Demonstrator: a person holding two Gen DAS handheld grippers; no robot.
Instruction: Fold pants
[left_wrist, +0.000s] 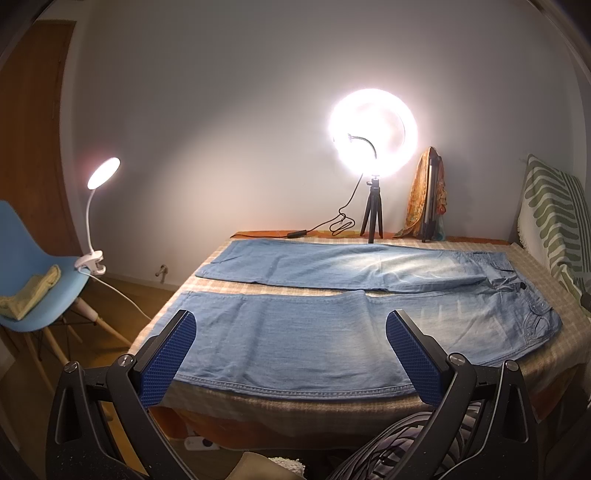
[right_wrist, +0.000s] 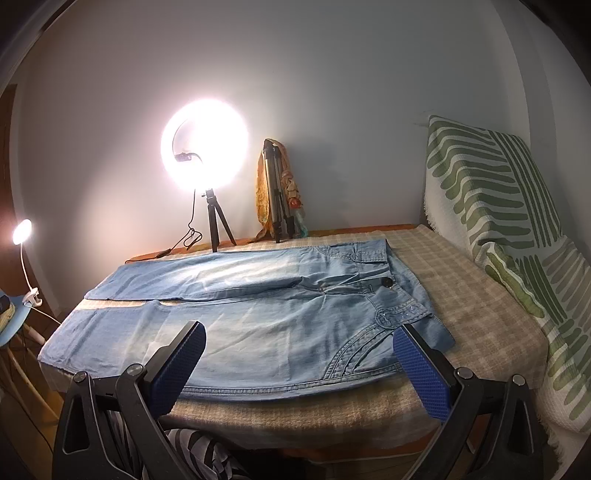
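Pale blue denim pants (left_wrist: 295, 332) lie flat on our checked beige tablecloth (right_wrist: 461, 295), soft and floppy, so our empty, wide-spread left gripper (left_wrist: 291, 363) and right gripper (right_wrist: 299, 373) should pinch the hems.

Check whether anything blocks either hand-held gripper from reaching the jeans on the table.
Nothing visible does. The left hand-held gripper and the right hand-held gripper are open just short of the jeans, which lie flat with nothing on them. The ring light stands behind.
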